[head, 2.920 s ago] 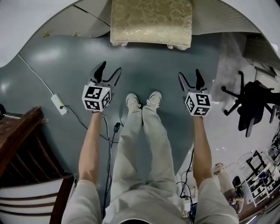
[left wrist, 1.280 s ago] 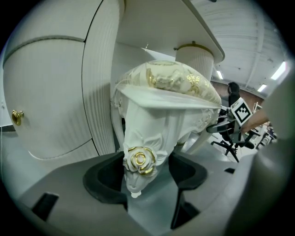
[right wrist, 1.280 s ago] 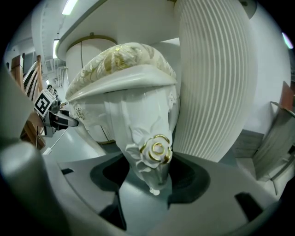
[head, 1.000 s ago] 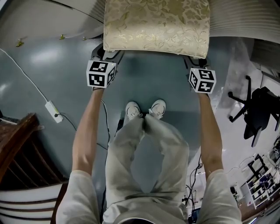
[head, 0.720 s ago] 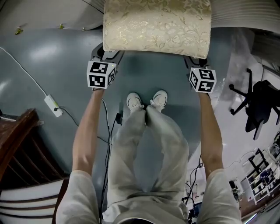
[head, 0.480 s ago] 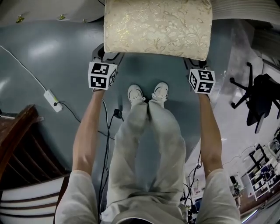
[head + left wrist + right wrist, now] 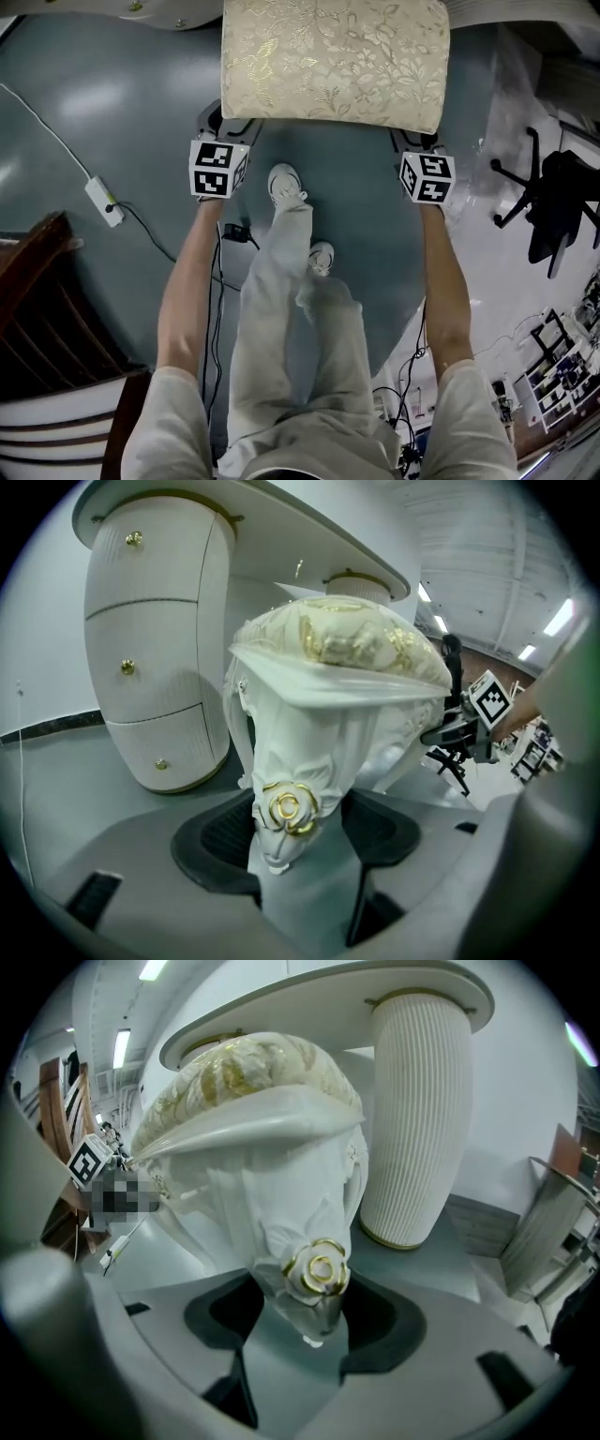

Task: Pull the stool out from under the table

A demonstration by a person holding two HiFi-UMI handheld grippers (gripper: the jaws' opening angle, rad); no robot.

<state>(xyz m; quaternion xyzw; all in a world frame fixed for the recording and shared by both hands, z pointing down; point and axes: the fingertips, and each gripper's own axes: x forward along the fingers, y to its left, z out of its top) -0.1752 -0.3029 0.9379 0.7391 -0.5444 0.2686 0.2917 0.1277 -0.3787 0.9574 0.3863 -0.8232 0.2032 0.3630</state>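
Left tongs (image 7: 298, 832) pinching one front leg of the stool (image 7: 335, 58), right tongs (image 7: 314, 1314) pinching the other — stool stands on the grey floor (image 7: 112, 103), white surface (image 7: 309, 546) just behind.

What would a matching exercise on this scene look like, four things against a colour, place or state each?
Things: 1 stool; 2 power strip; 3 office chair; 4 left tongs.
Descriptions: A black, at the head view's right; B clamped on the stool; C gold floral seat; D white, on the floor at left.
Pairs: 1-C, 2-D, 3-A, 4-B.
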